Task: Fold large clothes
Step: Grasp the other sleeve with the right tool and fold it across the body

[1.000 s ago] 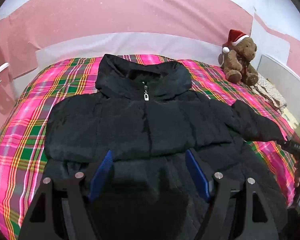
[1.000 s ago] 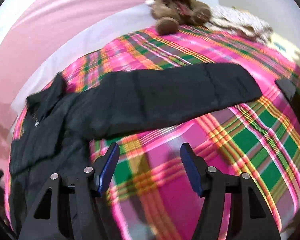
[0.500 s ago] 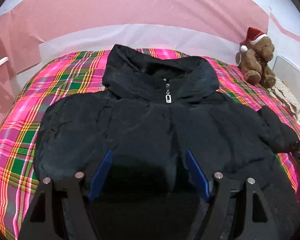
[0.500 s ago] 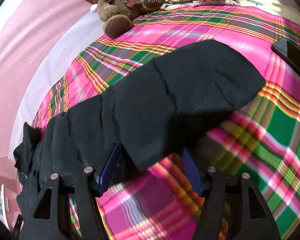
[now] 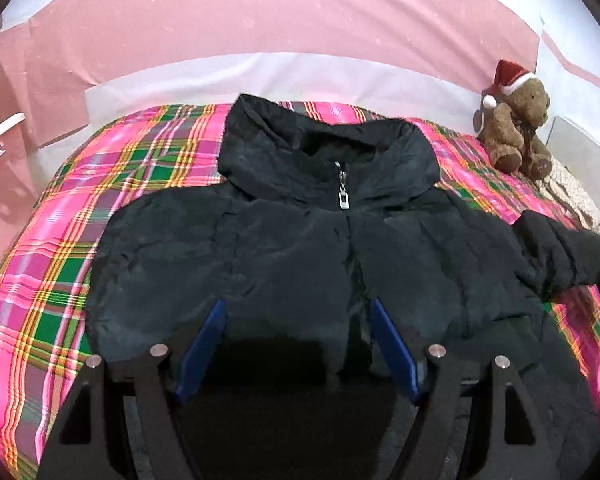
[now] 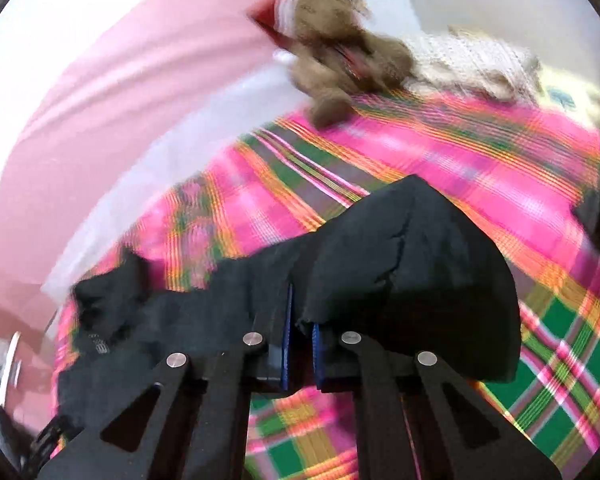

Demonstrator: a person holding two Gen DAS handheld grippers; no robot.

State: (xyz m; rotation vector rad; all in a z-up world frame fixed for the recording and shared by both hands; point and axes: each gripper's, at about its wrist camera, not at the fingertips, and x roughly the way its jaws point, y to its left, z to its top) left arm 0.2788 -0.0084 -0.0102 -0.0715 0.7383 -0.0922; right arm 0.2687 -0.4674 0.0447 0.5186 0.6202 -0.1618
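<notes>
Bed (image 5: 80,216): one, under a pink-green plaid cover; everything below is placed relative to it.
Jacket (image 5: 300,264): one, black, hooded, spread front-up across the middle of the bed, hood toward the headboard end, zipper closed.
Sleeve (image 6: 412,264): the one seen clearly sits at the bed's right side, its cuff end lifted clear of the plaid. The other sleeve cannot be made out in the dark fabric.
Teddy bear (image 5: 516,128): one, red Santa hat, seated at the far right corner of the bed, well apart from the jacket.
Pale cloth (image 6: 480,68): one folded piece just beside the bear.
Left gripper (image 5: 296,344): blue jaws wide apart, holding nothing, poised over the jacket's lower front near the bed's foot.
Right gripper (image 6: 300,328): jaws pinched nearly together on the sleeve fabric near its cuff.
Zipper pull (image 5: 343,199): one, silver, at the collar.
Progress: early by my reading. First sleeve fold appears underway; second sleeve, body folds and hood look untouched.
Count: two grippers, one garment.
</notes>
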